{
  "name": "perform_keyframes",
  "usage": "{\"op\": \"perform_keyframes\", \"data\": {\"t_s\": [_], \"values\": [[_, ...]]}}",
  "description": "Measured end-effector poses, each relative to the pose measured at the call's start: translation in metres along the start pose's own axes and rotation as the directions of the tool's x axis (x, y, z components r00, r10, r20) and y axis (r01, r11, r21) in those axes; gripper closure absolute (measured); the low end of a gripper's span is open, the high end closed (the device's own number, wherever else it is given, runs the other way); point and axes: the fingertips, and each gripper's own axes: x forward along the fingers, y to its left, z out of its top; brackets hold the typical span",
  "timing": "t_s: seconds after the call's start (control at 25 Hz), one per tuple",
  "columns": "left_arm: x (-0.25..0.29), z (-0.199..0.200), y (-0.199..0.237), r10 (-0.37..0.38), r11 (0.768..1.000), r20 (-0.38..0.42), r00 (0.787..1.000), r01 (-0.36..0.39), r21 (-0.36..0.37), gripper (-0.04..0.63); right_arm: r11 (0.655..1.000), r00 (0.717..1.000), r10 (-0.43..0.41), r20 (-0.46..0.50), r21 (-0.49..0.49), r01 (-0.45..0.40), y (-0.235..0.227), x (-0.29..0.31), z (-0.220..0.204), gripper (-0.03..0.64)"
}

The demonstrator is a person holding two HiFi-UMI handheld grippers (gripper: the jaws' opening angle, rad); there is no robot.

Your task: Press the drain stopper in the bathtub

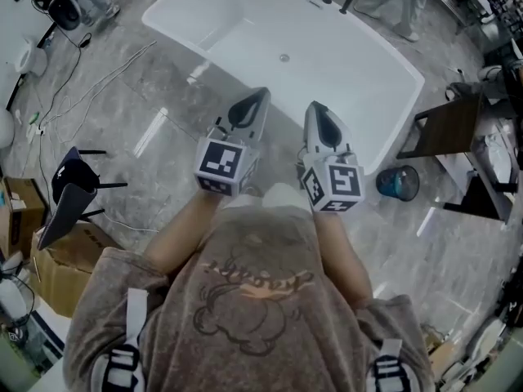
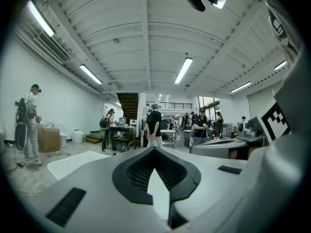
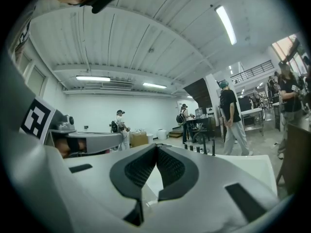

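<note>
Marbled grey floor, white bathtub (image 1: 245, 31) ahead of us. Left gripper (image 1: 260, 96) hovers at the near rim, jaws closed on nothing. Drain stopper (image 1: 284, 57) sits on the tub floor, well beyond both tips; too small to tell whether raised, and neither gripper view shows it. Right gripper (image 1: 317, 109) likewise closed and empty, presumably kept as a blunt tip for pressing.

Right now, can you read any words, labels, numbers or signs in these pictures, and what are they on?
Shirt: one word in script, seen upside down and too blurred to read.
Left cube and right cube: black and white square patterns only, no letters or numbers.
Nothing else in any view bears readable text.
</note>
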Motion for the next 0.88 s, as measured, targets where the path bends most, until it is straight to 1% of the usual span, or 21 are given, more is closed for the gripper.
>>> {"op": "perform_keyframes", "data": {"t_s": [0.28,0.44,0.68,0.88], "values": [[0.027,0.003,0.022,-0.028,1.000,0.009,1.000,0.028,-0.011,0.592,0.999,0.999,-0.034,0.019,-0.008,0.035,-0.012,0.028,0.012,0.615],[0.050,0.004,0.037,-0.033,0.999,0.017,0.999,0.034,-0.009,0.592,0.999,0.999,-0.035,0.036,-0.014,0.036,-0.022,0.052,0.018,0.615],[0.093,0.008,0.062,-0.044,0.999,0.019,0.999,0.044,-0.002,0.594,0.999,0.999,-0.028,0.040,-0.019,0.028,-0.038,0.099,0.022,0.615],[0.140,0.013,0.085,-0.047,0.999,0.026,0.999,0.047,-0.002,0.594,1.000,0.999,-0.019,0.029,-0.018,0.019,-0.057,0.145,0.024,0.615]]}}
